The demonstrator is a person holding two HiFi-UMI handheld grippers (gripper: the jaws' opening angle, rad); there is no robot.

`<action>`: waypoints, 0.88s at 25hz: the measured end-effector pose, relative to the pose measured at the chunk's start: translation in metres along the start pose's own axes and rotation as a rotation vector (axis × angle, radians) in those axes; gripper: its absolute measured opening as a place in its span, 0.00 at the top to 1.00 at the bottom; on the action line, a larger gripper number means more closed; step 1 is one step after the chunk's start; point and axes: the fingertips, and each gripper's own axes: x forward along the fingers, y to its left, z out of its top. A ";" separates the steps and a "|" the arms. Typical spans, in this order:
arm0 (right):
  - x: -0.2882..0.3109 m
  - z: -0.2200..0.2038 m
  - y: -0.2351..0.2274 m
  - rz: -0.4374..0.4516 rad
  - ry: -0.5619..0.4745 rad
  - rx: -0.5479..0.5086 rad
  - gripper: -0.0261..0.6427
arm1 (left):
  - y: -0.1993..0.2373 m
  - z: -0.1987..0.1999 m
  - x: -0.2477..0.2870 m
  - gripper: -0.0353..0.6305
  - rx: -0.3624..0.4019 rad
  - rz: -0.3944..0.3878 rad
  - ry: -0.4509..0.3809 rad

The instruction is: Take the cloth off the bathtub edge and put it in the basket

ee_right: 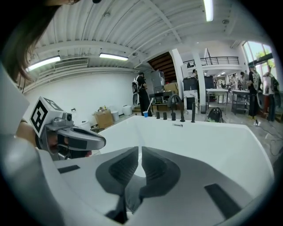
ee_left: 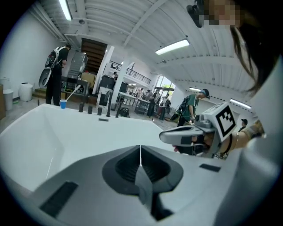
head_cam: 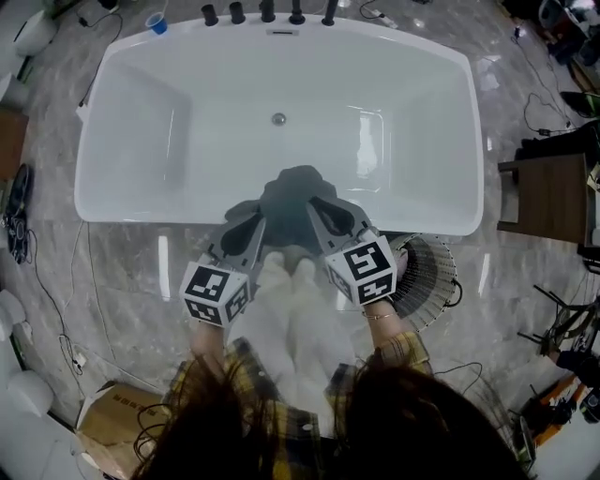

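A dark grey cloth [head_cam: 298, 195] is bunched over the near rim of the white bathtub [head_cam: 122, 217], at its middle. My left gripper [head_cam: 262, 218] and right gripper [head_cam: 315, 203] sit side by side on it, each shut with a fold of cloth pinched between the jaws. In the left gripper view the jaws [ee_left: 140, 154] meet on a grey strip of cloth [ee_left: 144, 186]. The right gripper view shows the same: its jaws [ee_right: 139, 154] are together with cloth [ee_right: 131, 199] trailing below. The round dark slatted basket [head_cam: 433, 272] stands on the floor, right of my right hand and partly hidden by it.
Black taps [head_cam: 267, 11] and a blue cup [head_cam: 157, 23] stand on the tub's far rim. A wooden stool [head_cam: 548, 197] stands at the right, a cardboard box [head_cam: 117, 427] at the lower left. Cables trail over the marble floor [head_cam: 122, 272]. People stand in the hall beyond.
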 end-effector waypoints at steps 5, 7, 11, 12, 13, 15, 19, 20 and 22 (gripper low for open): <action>0.032 -0.041 -0.001 0.026 0.076 0.034 0.93 | 0.017 -0.044 0.019 0.92 -0.059 0.006 0.081; 0.042 -0.058 -0.003 0.034 0.103 0.034 0.93 | 0.018 -0.058 0.024 0.92 -0.071 -0.004 0.105; 0.059 -0.084 -0.001 0.056 0.136 0.036 0.86 | 0.022 -0.083 0.031 0.92 -0.096 -0.010 0.144; 0.062 -0.090 -0.001 0.060 0.145 0.038 0.81 | 0.024 -0.089 0.033 0.92 -0.107 -0.007 0.154; 0.065 -0.096 -0.001 0.061 0.155 0.039 0.80 | 0.026 -0.095 0.035 0.92 -0.116 -0.003 0.164; 0.071 -0.108 -0.002 0.056 0.174 0.039 0.75 | 0.030 -0.108 0.038 0.92 -0.126 0.006 0.186; 0.081 -0.131 -0.006 0.043 0.227 0.054 0.59 | 0.036 -0.131 0.040 0.92 -0.145 0.014 0.233; 0.083 -0.136 -0.006 0.045 0.241 0.058 0.57 | 0.037 -0.136 0.040 0.92 -0.151 0.015 0.242; 0.086 -0.146 -0.006 0.054 0.270 0.059 0.52 | 0.039 -0.146 0.041 0.91 -0.164 0.016 0.261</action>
